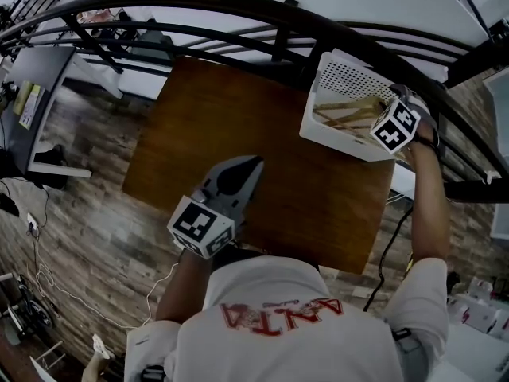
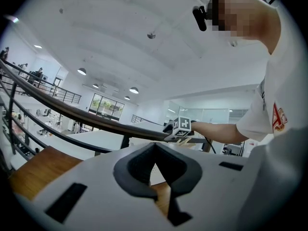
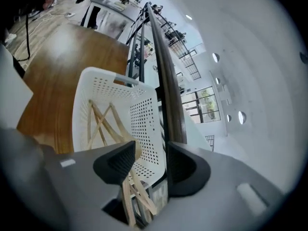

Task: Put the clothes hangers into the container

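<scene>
White container on wooden table: clothes hangers crossed inside.
I read my right gripper spread just over them, pinching nothing; my left gripper pressed together, empty, well apart.

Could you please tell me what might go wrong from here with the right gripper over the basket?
1. A wooden hanger lies right beside the open jaws of the right gripper; pulling away could snag it and drag it out.
2. The white basket appears to sit at the far corner of the table, close to the railing; a bump from the gripper could push it over the edge.
</scene>
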The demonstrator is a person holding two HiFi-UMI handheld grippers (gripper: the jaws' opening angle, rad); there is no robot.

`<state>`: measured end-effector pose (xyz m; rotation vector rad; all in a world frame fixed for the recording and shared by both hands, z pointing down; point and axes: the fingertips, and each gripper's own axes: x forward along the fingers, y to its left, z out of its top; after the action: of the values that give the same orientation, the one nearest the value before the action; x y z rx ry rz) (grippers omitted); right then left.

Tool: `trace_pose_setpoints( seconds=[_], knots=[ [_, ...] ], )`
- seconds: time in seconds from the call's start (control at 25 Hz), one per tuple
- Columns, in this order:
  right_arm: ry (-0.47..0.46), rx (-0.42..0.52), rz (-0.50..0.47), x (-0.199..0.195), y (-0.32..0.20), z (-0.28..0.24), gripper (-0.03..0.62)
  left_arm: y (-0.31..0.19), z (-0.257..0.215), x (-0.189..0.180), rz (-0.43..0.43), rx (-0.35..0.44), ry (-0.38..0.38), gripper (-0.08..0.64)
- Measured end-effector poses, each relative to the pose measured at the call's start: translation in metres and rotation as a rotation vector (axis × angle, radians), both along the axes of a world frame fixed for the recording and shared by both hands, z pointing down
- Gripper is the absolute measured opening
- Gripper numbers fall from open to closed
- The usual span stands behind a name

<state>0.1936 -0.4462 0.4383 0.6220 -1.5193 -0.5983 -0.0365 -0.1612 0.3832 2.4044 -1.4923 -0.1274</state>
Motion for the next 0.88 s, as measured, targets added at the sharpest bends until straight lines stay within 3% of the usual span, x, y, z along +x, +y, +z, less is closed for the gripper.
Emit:
trace_pose_setpoints(
  seconds=[0.16,0.36,0.64,0.88],
  knots=[
    [-0.244,0.041,0.008,-0.023,0.034,-0.035,0.164,0.003,-0.007,0.000,0.027,0.020,-0.014,0.009],
    [-0.444,0.108,0.006,-0.041,0.083,-0.069,0.108,0.009,-0.016,0.000,0.064,0.038,-0.016,0.009],
    [-0.823,0.168,0.105,-0.045,0.148,-0.103,0.012,0.018,-0.030,0.011,0.113,0.076,-0.024,0.009],
    [-1.023,0.158,0.151,-0.055,0.193,-0.105,0.003,0.027,-0.049,0.015,0.147,0.123,-0.045,0.009]
  ],
)
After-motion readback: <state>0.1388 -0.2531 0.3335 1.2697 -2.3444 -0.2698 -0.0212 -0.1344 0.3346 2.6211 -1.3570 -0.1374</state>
